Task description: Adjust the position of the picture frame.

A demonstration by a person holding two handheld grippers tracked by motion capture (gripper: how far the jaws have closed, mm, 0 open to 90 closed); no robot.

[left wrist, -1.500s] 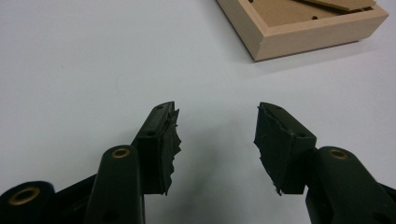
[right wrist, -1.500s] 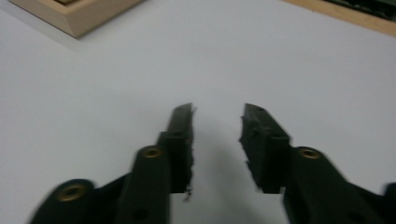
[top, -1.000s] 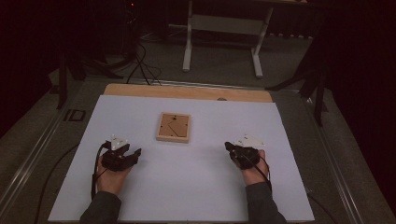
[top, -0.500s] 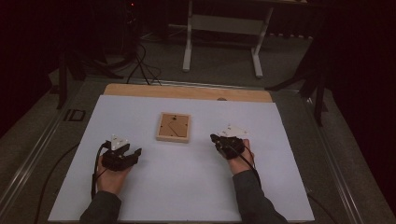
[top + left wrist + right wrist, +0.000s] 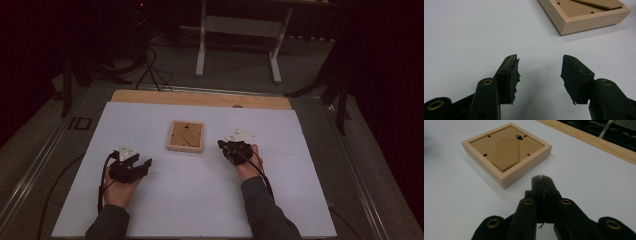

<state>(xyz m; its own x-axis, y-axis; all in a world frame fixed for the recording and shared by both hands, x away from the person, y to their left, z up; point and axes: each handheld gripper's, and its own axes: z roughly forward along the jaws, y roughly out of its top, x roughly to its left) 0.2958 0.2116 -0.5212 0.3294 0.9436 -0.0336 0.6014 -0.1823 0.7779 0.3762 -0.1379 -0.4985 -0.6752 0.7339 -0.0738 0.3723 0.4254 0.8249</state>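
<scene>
We see a wooden picture frame [image 5: 185, 136] lying face down on the white counter [image 5: 200, 200], backing board and small hanger up, between the two tongs and slightly ahead of them. Step in hand looks like the approach: right tongs [image 5: 223, 145] sit just beside the frame's right edge, pressed together, holding nothing. In the right gripper view the frame [image 5: 506, 153] is just ahead of the closed tips [image 5: 541, 180]. Left tongs [image 5: 145, 163] rest near the frame's lower left corner, well apart, empty, touching nothing; the frame corner [image 5: 584, 15] lies ahead to their right. Next move likely needs the right tongs to spread before gripping the frame's rim, or to nudge it closed.
</scene>
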